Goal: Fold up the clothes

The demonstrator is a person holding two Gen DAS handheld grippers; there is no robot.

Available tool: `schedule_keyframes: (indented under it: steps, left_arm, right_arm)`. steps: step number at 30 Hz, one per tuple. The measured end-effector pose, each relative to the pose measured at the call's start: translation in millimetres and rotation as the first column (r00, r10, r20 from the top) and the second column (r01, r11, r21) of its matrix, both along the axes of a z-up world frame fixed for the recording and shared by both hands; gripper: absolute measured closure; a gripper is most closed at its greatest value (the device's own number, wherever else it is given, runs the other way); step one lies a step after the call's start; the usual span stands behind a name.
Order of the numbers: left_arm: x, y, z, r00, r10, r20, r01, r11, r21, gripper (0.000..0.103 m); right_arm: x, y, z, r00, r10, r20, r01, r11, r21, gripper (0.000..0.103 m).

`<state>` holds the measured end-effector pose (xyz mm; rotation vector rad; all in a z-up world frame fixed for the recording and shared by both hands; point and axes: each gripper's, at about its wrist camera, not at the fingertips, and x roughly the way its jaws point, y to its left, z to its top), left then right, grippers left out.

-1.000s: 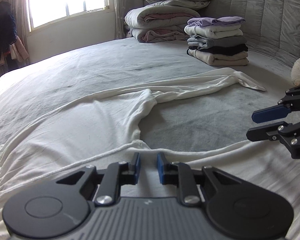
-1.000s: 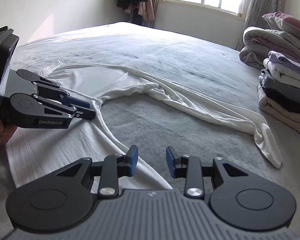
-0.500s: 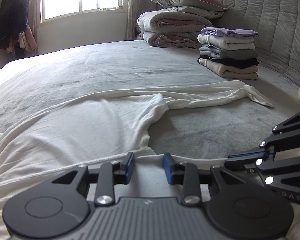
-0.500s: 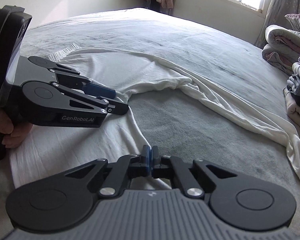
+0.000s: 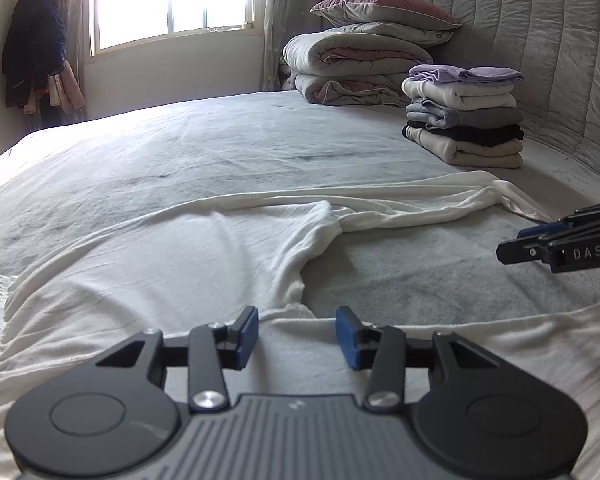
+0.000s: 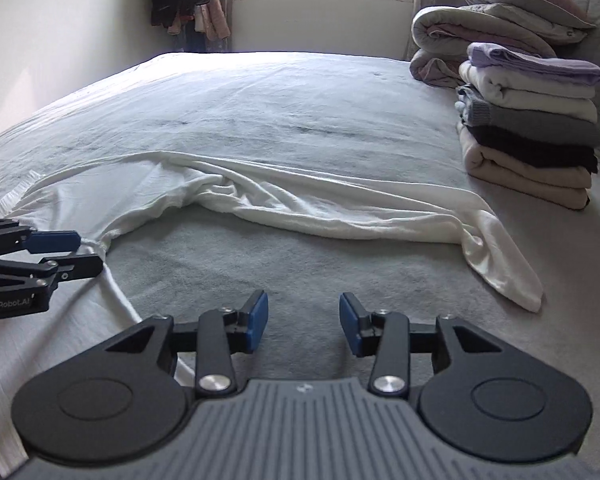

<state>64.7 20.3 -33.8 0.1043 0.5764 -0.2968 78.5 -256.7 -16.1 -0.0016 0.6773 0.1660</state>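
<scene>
The long-sleeved white cotton top (image 6: 284, 196) is lying spread across the grey bed (image 6: 260, 108), one sleeve trailing toward the headboard; the left hand-held gripper (image 5: 297, 332) is opening over its near edge, pinching nothing; the right hand-held gripper (image 6: 303, 322) is opening above bare blanket. Gripping the sleeve's end and carrying it across the body looks sensible; the pile of folded clothes (image 6: 528, 128) and stacked quilts (image 5: 356, 68) are sitting well clear, obstructing nothing.

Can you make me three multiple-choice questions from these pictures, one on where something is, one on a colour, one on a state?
1. Where is the stack of folded clothes?
A. beside the headboard
B. on the floor
C. on the windowsill

2. What colour is the stack's top piece?
A. red
B. lilac
C. green

3. How is the white long-sleeved garment lying?
A. folded square
B. spread out, sleeve stretched sideways
C. hanging up

Answers:
1 A, it stands on the bed against the padded headboard.
2 B, pale purple on top.
3 B, it lies unfolded.
</scene>
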Motion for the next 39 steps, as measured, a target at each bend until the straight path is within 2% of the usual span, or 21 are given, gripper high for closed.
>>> schedule_keyframes:
  steps: [3, 5, 9, 12, 14, 17, 22, 25, 26, 27, 34, 39]
  left_arm:
    - [0.4, -1.8, -4.9, 1.000, 0.002, -0.009, -0.001, 1.000, 0.006, 0.054]
    - [0.6, -4.2, -8.9, 1.000, 0.003, -0.011, -0.002, 1.000, 0.019, 0.053]
    - [-1.0, -7.6, -10.2, 1.000, 0.002, 0.000, -0.002, 0.999, 0.041, 0.052]
    - [-1.8, -8.0, -10.9, 1.000, 0.005, 0.004, -0.005, 0.999, 0.045, 0.051]
    - [-1.7, -8.0, -11.0, 1.000, 0.007, 0.005, -0.007, 0.999, 0.044, 0.050]
    - [-1.5, -8.4, -11.2, 1.000, 0.010, 0.006, -0.011, 0.999, 0.045, 0.048]
    - [-2.9, -8.1, -11.5, 1.000, 0.025, 0.012, -0.025, 0.999, 0.043, 0.044]
    - [-4.7, -7.2, -9.5, 0.999, 0.039, 0.017, -0.039, 0.998, 0.042, 0.042]
    - [-5.2, -7.5, -8.0, 0.999, 0.044, 0.016, -0.045, 0.998, 0.046, 0.042]
    - [-5.4, -8.3, -6.6, 0.999, 0.048, 0.014, -0.049, 0.997, 0.055, 0.042]
    - [-6.3, -35.4, 8.0, 0.999, -0.024, 0.021, 0.021, 0.988, 0.154, 0.042]
    - [-0.4, -58.9, 14.9, 0.996, -0.087, 0.031, 0.080, 0.977, 0.197, 0.042]
  right_arm:
    - [8.5, -34.0, 0.4, 0.992, -0.124, -0.020, 0.125, 0.989, 0.085, 0.059]
    - [13.8, -57.1, -2.3, 0.978, -0.199, -0.058, 0.206, 0.965, 0.164, 0.059]
    - [18.4, -91.3, -8.4, 0.941, -0.317, -0.120, 0.339, 0.889, 0.307, 0.059]
    - [21.0, -104.1, -12.8, 0.916, -0.373, -0.148, 0.400, 0.829, 0.390, 0.059]
    - [22.6, -107.6, -14.7, 0.900, -0.408, -0.152, 0.432, 0.796, 0.424, 0.059]
    - [23.6, -109.8, -15.4, 0.885, -0.442, -0.148, 0.458, 0.769, 0.445, 0.059]
    - [26.9, -114.9, -19.4, 0.853, -0.505, -0.133, 0.505, 0.733, 0.456, 0.070]
    - [33.0, -120.9, -21.5, 0.840, -0.526, -0.129, 0.525, 0.731, 0.435, 0.085]
    - [35.0, -122.9, -22.2, 0.836, -0.533, -0.128, 0.532, 0.731, 0.428, 0.097]
    - [36.3, -125.0, -23.0, 0.838, -0.530, -0.129, 0.530, 0.734, 0.425, 0.099]
    - [37.0, -143.2, -7.6, 0.842, -0.533, -0.085, 0.516, 0.747, 0.419, 0.100]
    - [38.1, -155.1, 4.3, 0.852, -0.520, -0.053, 0.489, 0.758, 0.432, 0.100]
